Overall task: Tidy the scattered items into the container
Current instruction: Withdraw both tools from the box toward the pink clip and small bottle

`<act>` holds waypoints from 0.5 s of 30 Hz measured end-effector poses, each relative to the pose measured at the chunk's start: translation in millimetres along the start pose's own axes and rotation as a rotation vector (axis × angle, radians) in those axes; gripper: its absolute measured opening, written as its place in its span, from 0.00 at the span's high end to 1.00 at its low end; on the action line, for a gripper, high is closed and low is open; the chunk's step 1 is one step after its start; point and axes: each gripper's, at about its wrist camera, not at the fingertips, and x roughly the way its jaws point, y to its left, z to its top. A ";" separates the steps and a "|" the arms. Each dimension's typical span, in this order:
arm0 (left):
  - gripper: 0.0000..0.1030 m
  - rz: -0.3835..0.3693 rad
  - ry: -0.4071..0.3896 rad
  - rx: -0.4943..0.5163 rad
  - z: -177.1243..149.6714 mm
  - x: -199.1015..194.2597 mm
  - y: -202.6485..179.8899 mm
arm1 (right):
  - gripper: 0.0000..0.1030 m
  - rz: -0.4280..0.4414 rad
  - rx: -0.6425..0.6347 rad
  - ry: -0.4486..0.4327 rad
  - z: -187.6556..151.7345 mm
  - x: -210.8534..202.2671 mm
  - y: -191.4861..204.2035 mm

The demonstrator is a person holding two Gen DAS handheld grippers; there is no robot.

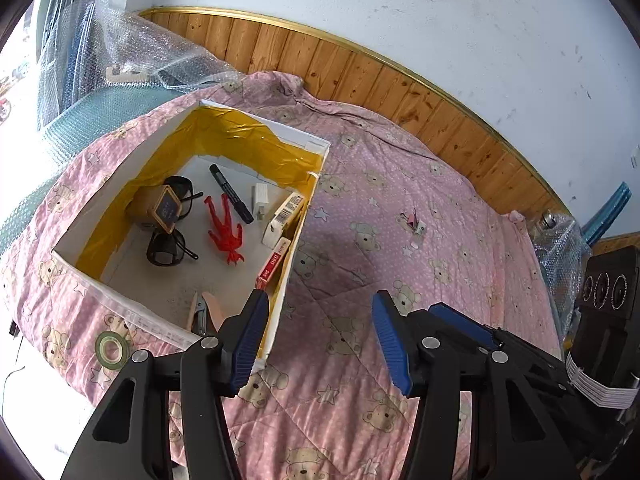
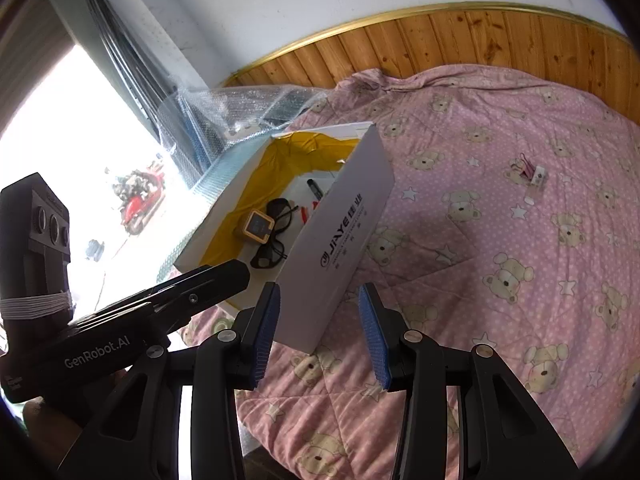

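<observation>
Your left tongs point(image 1: 320, 344) stand wide apart with nothing between the blue pads, hanging over the near right corner of the container point(image 1: 298, 236). Your right tongs point(image 2: 320, 336) are just as wide and empty, poised before the container's long outer wall point(image 2: 344, 248), which is white and printed with dark lettering.

The container is a shallow white cardboard box lined along its inner walls with glossy yellow tape, resting on the pink bear-print quilt point(image 1: 400, 240) toward the bed's left side, near the bubble wrap point(image 1: 152, 52) at the bed's far left corner.

Inside it lie a pair of black sunglasses point(image 1: 170, 246), a small tan block with a dark screen face point(image 1: 166, 212) resting on them, a red toy figure point(image 1: 226, 232), a black marker point(image 1: 231, 193), a white plug adapter point(image 1: 260, 198), a pale carton with a barcode point(image 1: 284, 216), and a red pack point(image 1: 274, 260) against the right wall. Something with a metal clip lies at the near wall; you cannot tell what it is.

Out on the quilt, well apart from the box toward the bed's right side, sits a small pink clip with a white tag point(image 1: 414, 222). A green roll of tape point(image 1: 112, 350) lies on the quilt just outside the box's near left wall.
</observation>
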 end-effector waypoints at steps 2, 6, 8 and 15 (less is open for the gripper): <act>0.46 -0.005 0.010 0.013 -3.6 2.8 -7.8 | 0.57 -0.004 0.019 -0.005 -4.5 -4.6 -9.1; 0.46 -0.012 0.031 0.044 -11.8 11.1 -24.8 | 0.57 -0.015 0.060 -0.010 -13.0 -12.9 -28.4; 0.46 -0.018 0.040 0.060 -14.7 15.4 -33.4 | 0.57 -0.022 0.078 -0.014 -16.5 -16.2 -37.1; 0.46 -0.035 0.075 0.098 -20.8 33.2 -58.0 | 0.57 -0.042 0.135 -0.020 -24.5 -24.7 -65.5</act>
